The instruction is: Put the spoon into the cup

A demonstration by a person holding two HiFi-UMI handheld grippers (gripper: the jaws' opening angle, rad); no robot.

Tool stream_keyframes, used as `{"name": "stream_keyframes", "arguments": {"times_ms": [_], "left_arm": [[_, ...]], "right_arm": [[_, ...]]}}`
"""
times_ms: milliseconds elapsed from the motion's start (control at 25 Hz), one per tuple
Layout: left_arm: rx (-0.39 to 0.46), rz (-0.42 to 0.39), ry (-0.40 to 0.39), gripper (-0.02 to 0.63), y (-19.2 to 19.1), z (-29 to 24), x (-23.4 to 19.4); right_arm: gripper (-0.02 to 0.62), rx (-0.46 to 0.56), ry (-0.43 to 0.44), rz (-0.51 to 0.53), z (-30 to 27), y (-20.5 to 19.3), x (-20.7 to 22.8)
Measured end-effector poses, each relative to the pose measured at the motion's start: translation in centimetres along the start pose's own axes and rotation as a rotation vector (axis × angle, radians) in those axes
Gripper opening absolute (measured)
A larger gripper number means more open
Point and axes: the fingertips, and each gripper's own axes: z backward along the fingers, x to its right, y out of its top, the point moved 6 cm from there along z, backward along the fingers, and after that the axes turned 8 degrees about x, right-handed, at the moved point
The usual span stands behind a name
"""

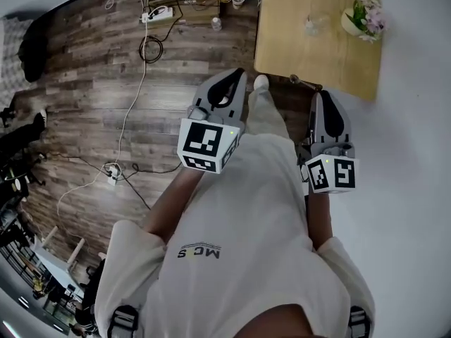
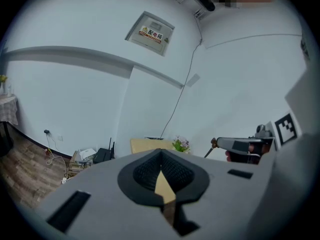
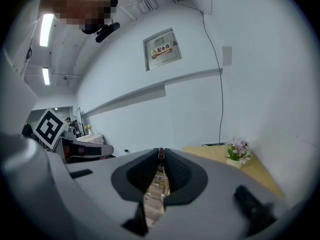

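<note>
**A:** Where is the spoon (image 1: 301, 82)?

**B:** It sits in the right claw (image 1: 320, 94), whose jaws are pinched shut on it at their very tips. It lies crosswise to them, and a thin length sticks out to the person's left. Both claws are held in front of the person's chest, above the floor and short of the wooden surface (image 1: 296, 55).

**A:** And the left claw (image 1: 238, 74)?

**B:** Its jaws are closed together with nothing between them.

**A:** Where is the cup (image 1: 313, 25)?

**B:** It stands upright on the surface, well apart from the spoon. A flower pot (image 1: 361, 18) stands near it on its right.

**A:** How will the spoon handle?

**B:** It is probably light, stiff and slick. With so little of it in the tip grip, it could swivel or slip. Which end is held is too small to tell. The free end should go in first, from straight above the rim.

**A:** Any risk on the cup's side?

**B:** It looks like clear glass, so it is likely fragile and easy to tip. The empty left claw could steady it low on the wall.
</note>
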Motion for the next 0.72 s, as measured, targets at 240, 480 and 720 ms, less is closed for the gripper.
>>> {"name": "stream_keyframes", "arguments": {"times_ms": [240,480,720], "left_arm": [[-0.009,-0.032,0.004,0.011,1.7,-3.9,0.8],[-0.007,-0.073,0.038,0.011,3.5,-10.4,1.7],[-0.032,-0.056,0.086,0.011,3.2,-14.1,2.3]], "right_arm": [[0.052,0.037,0.057,0.001,-3.9,1.5,3.0],[0.052,0.055,0.099,-0.008,-8.6,2.6,8.3],[0.052,0.044,0.141,0.002,-12.2,2.3,12.1]]}}
